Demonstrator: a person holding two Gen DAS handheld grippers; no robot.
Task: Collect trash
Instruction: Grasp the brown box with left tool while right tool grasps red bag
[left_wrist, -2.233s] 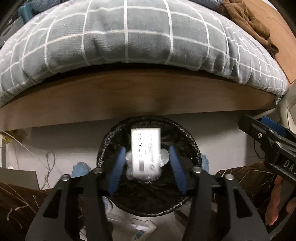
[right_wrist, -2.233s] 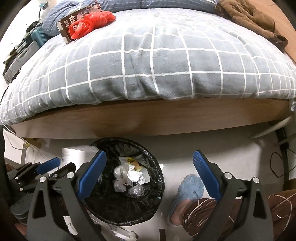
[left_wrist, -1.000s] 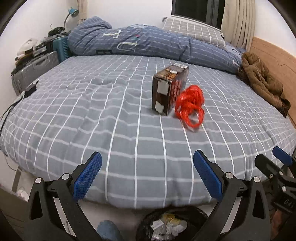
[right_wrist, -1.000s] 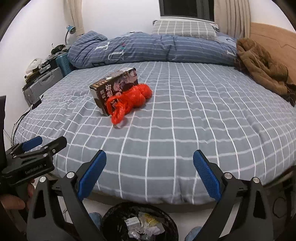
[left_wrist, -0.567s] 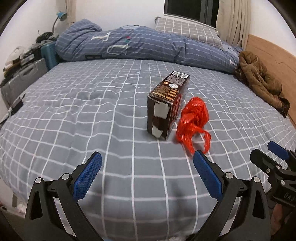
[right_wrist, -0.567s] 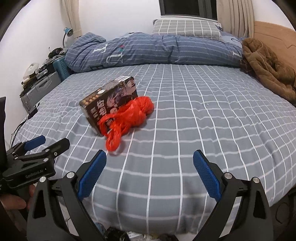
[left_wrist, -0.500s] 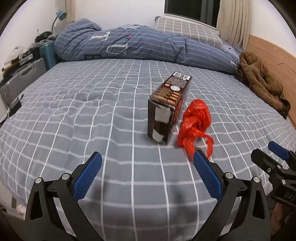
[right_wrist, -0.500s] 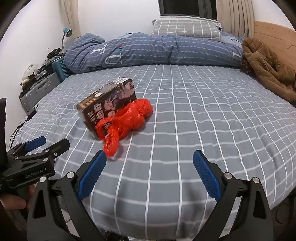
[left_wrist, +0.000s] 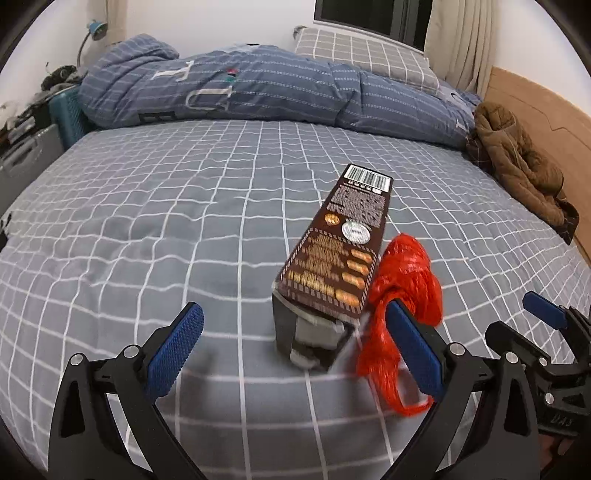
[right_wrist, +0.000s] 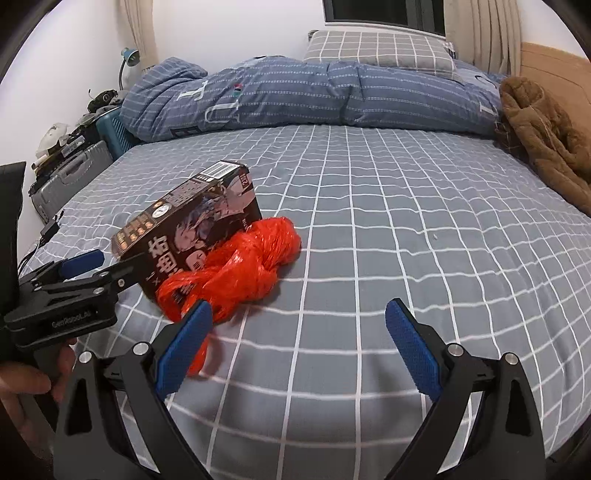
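Grey checked bedding (left_wrist: 155, 229) fills both views, with a rolled blue quilt (right_wrist: 295, 96) and a brown coat (right_wrist: 546, 147) at the far side.

Our left gripper (left_wrist: 291, 350) is spread wide and holds nothing; its blue pads (left_wrist: 173, 347) sit low over the sheet, and the near end of the box (left_wrist: 332, 266) lies between them, not yet touched. Our right gripper (right_wrist: 295, 354) is equally wide and empty, hovering over bare sheet, with its left pad just in front of the red bag (right_wrist: 236, 273).

Both pieces of trash lie together mid-bed: the dark box on its long side, the crumpled red bag pressed against its right flank. In the left view the bag (left_wrist: 402, 295) partly hides behind that gripper's right pad.

We judge this to be the approach for the next pickup, with the box as the left gripper's likely target. Next we need to move forward until the pads straddle the box's narrow width, then close firmly. The bag is soft and loose, so the right gripper should bite into its bulk, not a stray loop.
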